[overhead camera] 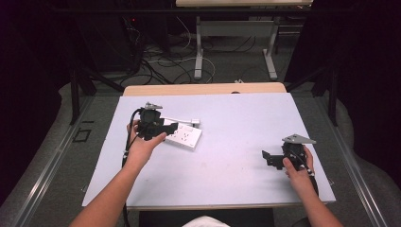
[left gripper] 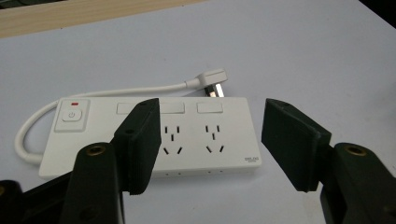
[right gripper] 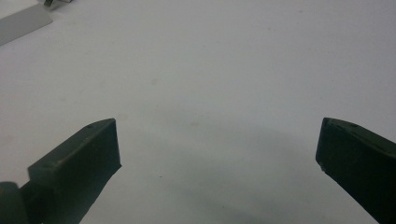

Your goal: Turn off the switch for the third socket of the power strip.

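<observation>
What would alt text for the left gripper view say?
A white power strip lies on a pale table, its cord looping to a plug. The left gripper hovers over it, jaws open.

The white power strip (left gripper: pixel 154 133) has a power sign on its switch button (left gripper: pixel 71 115) at nine o'clock; tiny grey print at its five o'clock corner is too small to read.
</observation>
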A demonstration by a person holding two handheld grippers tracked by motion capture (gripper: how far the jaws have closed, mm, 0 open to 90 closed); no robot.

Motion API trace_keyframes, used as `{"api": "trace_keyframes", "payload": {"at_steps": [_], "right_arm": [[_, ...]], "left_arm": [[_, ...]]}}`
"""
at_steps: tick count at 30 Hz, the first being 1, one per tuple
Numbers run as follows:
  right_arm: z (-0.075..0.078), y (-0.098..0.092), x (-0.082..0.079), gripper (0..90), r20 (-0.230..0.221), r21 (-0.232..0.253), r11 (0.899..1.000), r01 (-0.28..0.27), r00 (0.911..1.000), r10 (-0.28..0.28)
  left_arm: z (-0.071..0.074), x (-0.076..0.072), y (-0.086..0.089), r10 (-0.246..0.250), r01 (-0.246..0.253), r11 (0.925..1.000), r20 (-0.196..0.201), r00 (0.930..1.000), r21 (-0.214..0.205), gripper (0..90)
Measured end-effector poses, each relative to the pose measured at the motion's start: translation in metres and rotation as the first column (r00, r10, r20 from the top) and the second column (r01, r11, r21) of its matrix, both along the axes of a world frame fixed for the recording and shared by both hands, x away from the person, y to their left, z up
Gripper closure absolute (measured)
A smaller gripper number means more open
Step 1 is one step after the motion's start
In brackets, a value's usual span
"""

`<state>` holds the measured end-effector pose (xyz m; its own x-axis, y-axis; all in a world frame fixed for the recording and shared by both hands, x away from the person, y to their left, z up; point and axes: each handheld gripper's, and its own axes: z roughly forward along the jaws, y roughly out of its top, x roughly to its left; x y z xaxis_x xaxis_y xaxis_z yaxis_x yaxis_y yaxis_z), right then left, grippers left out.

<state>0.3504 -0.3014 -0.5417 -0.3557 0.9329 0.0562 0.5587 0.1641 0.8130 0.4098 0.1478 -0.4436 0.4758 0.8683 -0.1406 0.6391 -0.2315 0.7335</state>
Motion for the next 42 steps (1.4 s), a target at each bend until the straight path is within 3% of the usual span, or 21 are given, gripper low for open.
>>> {"api": "trace_keyframes", "payload": {"at_steps": [14,20,42], "right_arm": [[0.0,0.0,0.0,0.0,-0.004,0.005,1.0,-0.001,1.0,0.001],[0.0,0.0,0.0,0.0,-0.004,0.005,1.0,-0.002,1.0,0.002],[0.0,0.0,0.001,0.0,-0.004,-0.001,1.0,-0.006,1.0,0.006]], "left_arm": [[0.003,0.014,-0.016,-0.021,0.021,0.9997,-0.001,0.9998,0.011,44.1],[0.001,0.021,-0.023,-0.016,0.017,0.9998,-0.019,0.9997,0.005,45.6],[-0.014,0.042,-0.038,-0.005,0.006,0.9998,-0.057,0.9984,0.017,47.0]]}}
